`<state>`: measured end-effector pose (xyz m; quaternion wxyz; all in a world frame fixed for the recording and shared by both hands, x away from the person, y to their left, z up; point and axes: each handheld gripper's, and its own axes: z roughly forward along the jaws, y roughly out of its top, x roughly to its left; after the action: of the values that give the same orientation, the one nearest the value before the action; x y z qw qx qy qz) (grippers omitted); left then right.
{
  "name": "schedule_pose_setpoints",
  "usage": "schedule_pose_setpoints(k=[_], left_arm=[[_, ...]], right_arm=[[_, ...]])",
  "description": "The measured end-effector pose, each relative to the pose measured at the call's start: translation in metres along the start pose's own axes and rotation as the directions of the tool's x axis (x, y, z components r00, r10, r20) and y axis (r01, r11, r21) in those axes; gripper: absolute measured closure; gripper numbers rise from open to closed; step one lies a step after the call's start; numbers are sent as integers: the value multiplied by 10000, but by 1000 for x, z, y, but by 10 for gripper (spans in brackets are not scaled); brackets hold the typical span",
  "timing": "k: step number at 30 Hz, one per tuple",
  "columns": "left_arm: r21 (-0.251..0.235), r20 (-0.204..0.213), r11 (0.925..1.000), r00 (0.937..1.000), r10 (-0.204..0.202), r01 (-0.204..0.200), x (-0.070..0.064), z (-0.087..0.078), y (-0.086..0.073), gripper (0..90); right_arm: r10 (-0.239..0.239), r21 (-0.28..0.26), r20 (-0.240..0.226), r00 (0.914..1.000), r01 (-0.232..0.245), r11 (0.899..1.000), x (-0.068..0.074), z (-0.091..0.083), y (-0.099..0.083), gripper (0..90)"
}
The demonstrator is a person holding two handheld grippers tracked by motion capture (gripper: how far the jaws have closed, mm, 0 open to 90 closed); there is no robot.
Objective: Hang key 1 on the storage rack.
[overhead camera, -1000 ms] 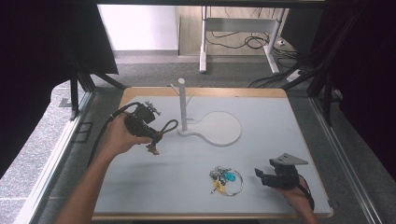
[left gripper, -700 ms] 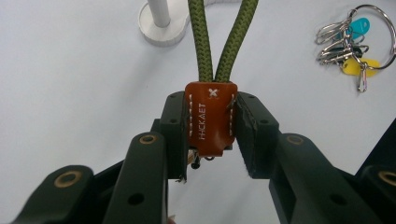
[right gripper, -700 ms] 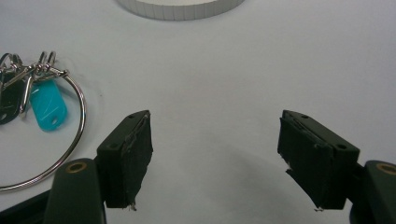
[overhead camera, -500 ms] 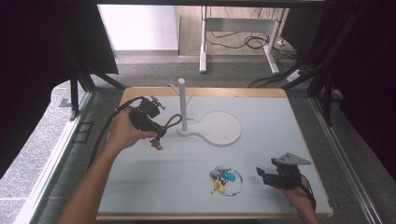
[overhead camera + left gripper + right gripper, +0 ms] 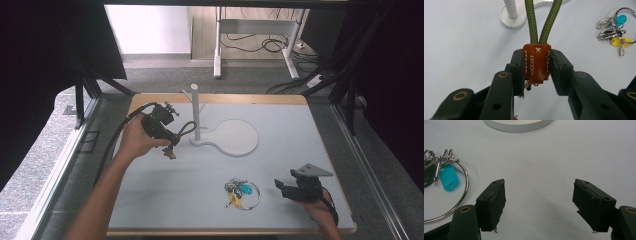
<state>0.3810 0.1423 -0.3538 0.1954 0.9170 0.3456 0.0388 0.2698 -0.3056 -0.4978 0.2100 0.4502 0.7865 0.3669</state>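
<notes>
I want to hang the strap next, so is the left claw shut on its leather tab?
Shut: the left claw pinches the brown leather tab on both sides.

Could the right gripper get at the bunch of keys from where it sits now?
Probably yes. The right gripper is open and rests on the table just beside the bunch of keys, with bare surface between them. The left gripper is busy far off, holding a cord loop.

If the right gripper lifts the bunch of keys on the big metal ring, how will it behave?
The bunch of keys on the metal ring would probably dangle and swing, since its pieces hang loosely. The thin ring may slip between the right gripper's flat jaws.
</notes>
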Motion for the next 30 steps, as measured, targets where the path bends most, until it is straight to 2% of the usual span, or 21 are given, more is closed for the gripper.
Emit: schedule_pose_setpoints(k=[8,13,15,16,17,21,30], left_arm=[[51,112,10000,9999,40,-41,0,6,4,663],[475,-128,9985,9995,273,-267,-5,16,6,662],[720,-290,9967,9988,397,-375,-7,22,6,660],[775,-299,9959,9983,491,-467,-7,25,6,660],[788,-144,9958,9988,475,-462,-7,31,4,661],[912,-47,9952,9993,358,-352,-5,37,2,661],[347,165,9994,9998,-83,77,1,23,2,662]], right_arm=[[-58,82,36,10000,58,9999,1,2,-1,269],[-130,342,66,9999,127,9993,5,8,-2,270],[-376,727,2,9993,375,9966,12,16,-5,266],[-376,727,2,9993,375,9966,12,16,-5,266],[-533,702,21,9986,530,9961,16,19,-6,273],[-474,778,-56,9989,477,9958,15,20,-5,269],[-447,731,-96,9990,453,9963,15,18,-4,267]])
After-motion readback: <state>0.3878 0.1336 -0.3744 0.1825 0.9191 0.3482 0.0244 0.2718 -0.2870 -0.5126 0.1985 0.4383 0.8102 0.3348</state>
